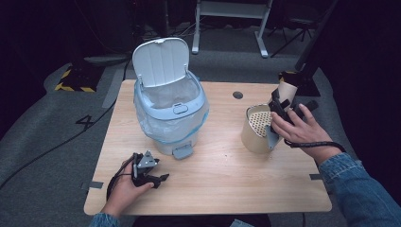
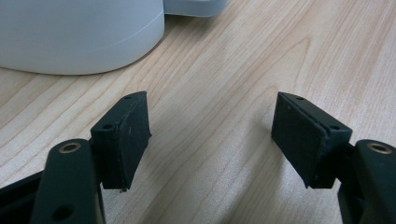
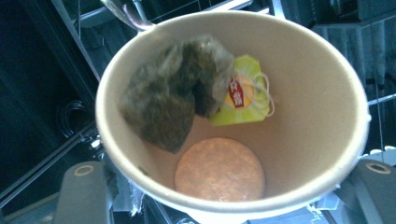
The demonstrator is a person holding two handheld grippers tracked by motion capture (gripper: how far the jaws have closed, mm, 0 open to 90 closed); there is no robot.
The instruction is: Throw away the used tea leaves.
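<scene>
Right gripper (image 1: 279,106) grasped a paper cup (image 3: 322,93) at the table's (image 1: 222,179) right, a used teabag (image 3: 173,98) inside. Left gripper (image 2: 212,135) rested released near the bin (image 1: 168,118).

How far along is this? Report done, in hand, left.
Done: the bin has its lid open. In hand: the right gripper holds a cup with a teabag inside. Left: getting the teabag into the bin; the left gripper waits open beside it.

Right tongs (image 1: 275,105) – tips hidden behind paper cup (image 3: 233,116); cup base cut off by edge.
</scene>
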